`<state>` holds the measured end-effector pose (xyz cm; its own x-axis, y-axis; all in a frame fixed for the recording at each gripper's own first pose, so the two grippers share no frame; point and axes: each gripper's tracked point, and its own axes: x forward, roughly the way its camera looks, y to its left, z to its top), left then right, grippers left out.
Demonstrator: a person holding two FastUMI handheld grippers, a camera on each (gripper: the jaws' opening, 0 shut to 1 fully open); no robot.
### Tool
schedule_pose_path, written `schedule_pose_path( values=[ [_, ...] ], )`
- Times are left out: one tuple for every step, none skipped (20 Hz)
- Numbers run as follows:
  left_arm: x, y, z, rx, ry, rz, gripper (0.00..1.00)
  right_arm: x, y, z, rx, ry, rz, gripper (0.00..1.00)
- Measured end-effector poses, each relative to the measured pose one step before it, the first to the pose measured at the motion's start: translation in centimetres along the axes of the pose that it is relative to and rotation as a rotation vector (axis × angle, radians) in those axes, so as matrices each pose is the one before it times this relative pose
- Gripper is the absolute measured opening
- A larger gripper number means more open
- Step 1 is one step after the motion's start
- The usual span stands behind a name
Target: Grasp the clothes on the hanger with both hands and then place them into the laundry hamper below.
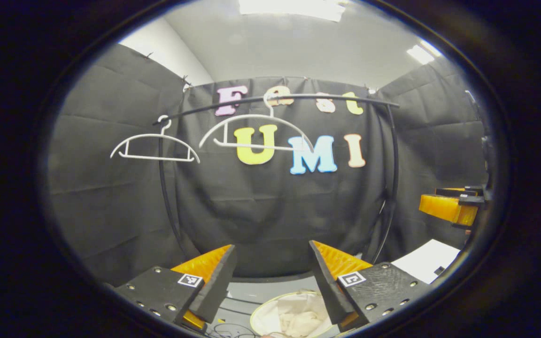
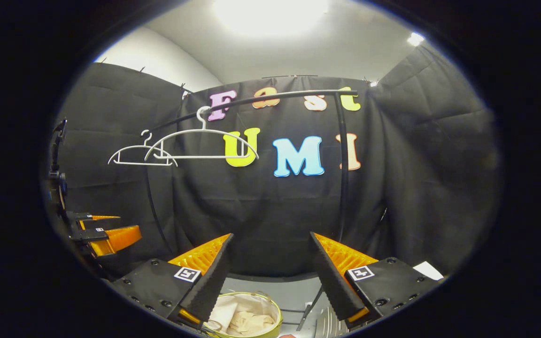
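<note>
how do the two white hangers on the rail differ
The nearer white plastic hanger hangs around the middle of the curved black rail; the farther white hanger hangs at the rail's left end. The nearer one looks larger and sits higher in the left gripper view; the farther looks smaller and lower. In the right gripper view the nearer hanger overlaps the farther one. Both are bare, with no clothes on them, and the same curved shape.

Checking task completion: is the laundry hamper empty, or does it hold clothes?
It holds clothes: pale crumpled fabric lies inside the hamper, and both white hangers on the rail are bare.
</note>
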<state>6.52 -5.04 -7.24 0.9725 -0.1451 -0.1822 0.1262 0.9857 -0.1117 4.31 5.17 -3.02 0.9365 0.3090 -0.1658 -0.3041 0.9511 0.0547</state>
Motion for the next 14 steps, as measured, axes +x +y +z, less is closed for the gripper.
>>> schedule_pose_path(
  values=[
    [-0.535, 0.054, 0.870, -0.00247, -0.01302, 0.00299, 0.89, -0.623, -0.486, 0.660, 0.00178, -0.01283, -0.00818, 0.98],
    [-0.470, 0.078, 1.054, 0.00006, -0.01530, 0.00423, 0.89, -0.444, -0.646, 0.599, 0.00033, -0.01211, -0.01006, 0.98],
    [-0.501, 0.045, 1.101, 0.00075, -0.01645, 0.00143, 0.89, -0.449, -0.674, 0.701, -0.00168, -0.01395, -0.01260, 0.98],
    [-1.051, 0.004, 0.721, -0.00063, -0.01831, 0.00303, 0.89, -0.507, -0.677, 0.567, -0.00290, -0.01102, -0.01449, 1.00],
    [-0.794, 0.010, 0.790, -0.00061, -0.01470, 0.00364, 0.89, -0.574, -0.655, 0.619, -0.00295, -0.01468, -0.01189, 0.97],
    [-0.970, 0.055, 0.519, 0.00156, -0.01355, 0.00425, 0.89, -0.498, -0.669, 0.551, -0.00702, -0.01253, -0.01310, 0.97],
    [-0.522, 0.058, 0.491, 0.00365, -0.00874, 0.00336, 0.88, -0.620, -0.769, 0.537, -0.00889, -0.01078, -0.01439, 1.00],
    [-0.599, 0.032, 0.575, 0.00369, -0.01057, 0.00327, 0.88, -0.687, -0.816, 0.306, -0.00660, -0.00896, -0.01554, 0.98],
    [-0.281, -0.362, 0.463, 0.00329, -0.00962, 0.00731, 0.88, -0.686, -0.741, 0.410, -0.00502, -0.01046, -0.01282, 0.98],
    [-0.432, -0.024, 0.435, 0.00210, -0.00950, 0.00624, 0.88, -0.588, -0.726, 0.296, -0.00171, -0.01135, -0.01623, 0.92],
    [-0.511, 0.195, 0.454, 0.00057, -0.00819, 0.00603, 0.88, -0.800, -0.653, 0.349, -0.00078, -0.00937, -0.01268, 0.92],
    [-0.359, 0.113, 0.339, 0.00080, -0.00992, 0.00459, 0.88, -0.924, -0.487, 0.019, 0.00123, -0.00789, -0.01254, 0.92],
    [-0.380, 0.171, 0.317, 0.00227, -0.00623, 0.00409, 0.88, -0.596, -0.536, 0.055, -0.00072, -0.00311, -0.01310, 0.92],
    [-0.375, 0.096, 0.408, 0.00475, -0.00985, 0.00654, 0.89, -0.409, -0.485, 0.031, -0.00055, -0.00253, -0.01125, 0.92]
  ],
)
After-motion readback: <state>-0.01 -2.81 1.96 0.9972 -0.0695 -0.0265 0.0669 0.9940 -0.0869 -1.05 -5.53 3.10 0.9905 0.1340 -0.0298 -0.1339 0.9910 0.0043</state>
